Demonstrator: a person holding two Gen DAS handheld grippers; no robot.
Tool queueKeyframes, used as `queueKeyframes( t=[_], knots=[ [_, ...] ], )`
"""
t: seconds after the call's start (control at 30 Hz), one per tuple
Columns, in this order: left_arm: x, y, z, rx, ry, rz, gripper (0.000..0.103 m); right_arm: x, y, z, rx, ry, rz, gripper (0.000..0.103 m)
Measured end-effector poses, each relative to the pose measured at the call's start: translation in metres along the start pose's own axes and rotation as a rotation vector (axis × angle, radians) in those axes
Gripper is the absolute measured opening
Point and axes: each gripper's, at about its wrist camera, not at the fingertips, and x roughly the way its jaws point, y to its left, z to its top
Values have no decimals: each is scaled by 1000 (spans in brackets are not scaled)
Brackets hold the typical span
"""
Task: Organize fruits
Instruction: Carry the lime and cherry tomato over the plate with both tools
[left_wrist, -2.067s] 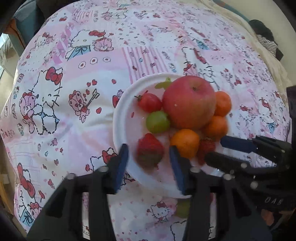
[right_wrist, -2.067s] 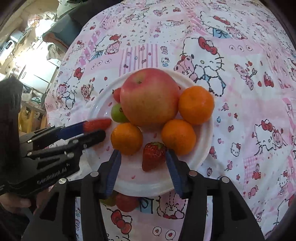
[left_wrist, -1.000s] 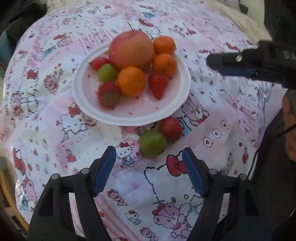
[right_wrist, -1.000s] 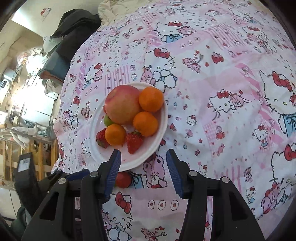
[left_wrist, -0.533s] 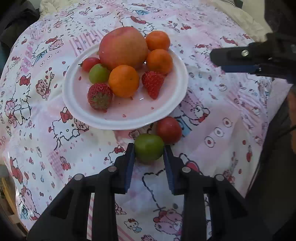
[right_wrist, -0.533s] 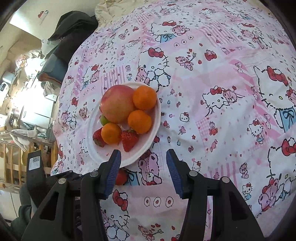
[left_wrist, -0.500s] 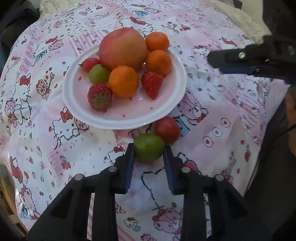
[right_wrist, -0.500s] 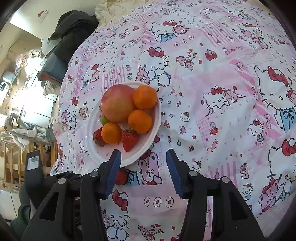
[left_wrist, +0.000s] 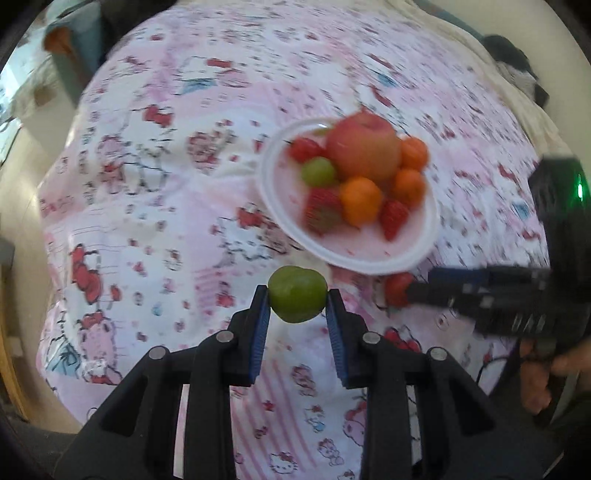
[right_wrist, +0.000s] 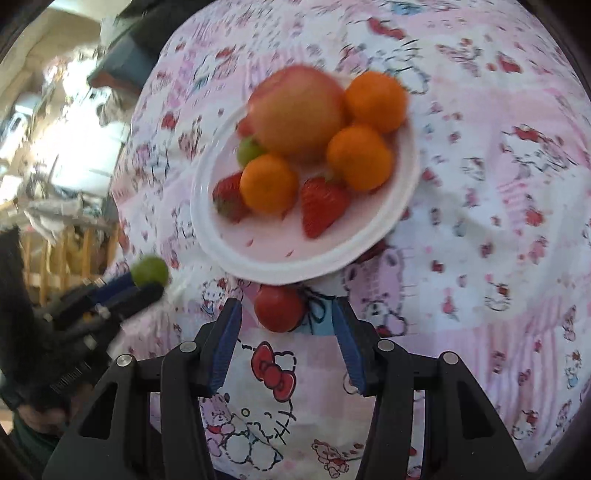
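Bedspread (right_wrist: 498, 240) in pink cartoon print carries my white plate (right_wrist: 295, 262), heaped with an apple (right_wrist: 295, 114), oranges and strawberries. My right gripper (right_wrist: 286, 325) is spread around a red tomato (right_wrist: 279, 308) lying just beside the plate's rim. My left gripper (left_wrist: 297, 302) pinches a green fruit (left_wrist: 297, 294) above the cloth, near the plate.

Red tomato (right_wrist: 279, 308) between spread right gripper (right_wrist: 286, 314) fingers

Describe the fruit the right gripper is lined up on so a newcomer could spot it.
Find the white plate of fruit on the pink cartoon-print cloth. Just off its near rim lies a red tomato, between the open right gripper fingers. It is the only fruit on the cloth.
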Motion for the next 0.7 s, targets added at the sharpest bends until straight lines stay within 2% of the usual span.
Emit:
queueKeyframes(
  t=[0.2, 0.27, 0.33, 0.4, 0.6, 0.7],
  knots=[
    [0, 12, 6, -58, -23, 12, 27, 20, 17, 0, -80, 13, -72, 51],
    [2, 11, 7, -57, -18, 5, 27, 25, 24, -2, -121, 12, -110, 40],
    [1, 10, 6, -56, -18, 0, 27, 26, 27, -4, -153, -1, -148, 33],
    [0, 8, 6, -52, -20, -4, 27, 23, 29, -5, -176, -13, -155, 33],
    [-5, 9, 6, -57, -32, -8, 27, 2, 25, -12, -160, -21, -82, 33],
    [-9, 13, 9, -79, -41, -18, 27, -18, 24, -9, -141, -61, -41, 33]
  ],
)
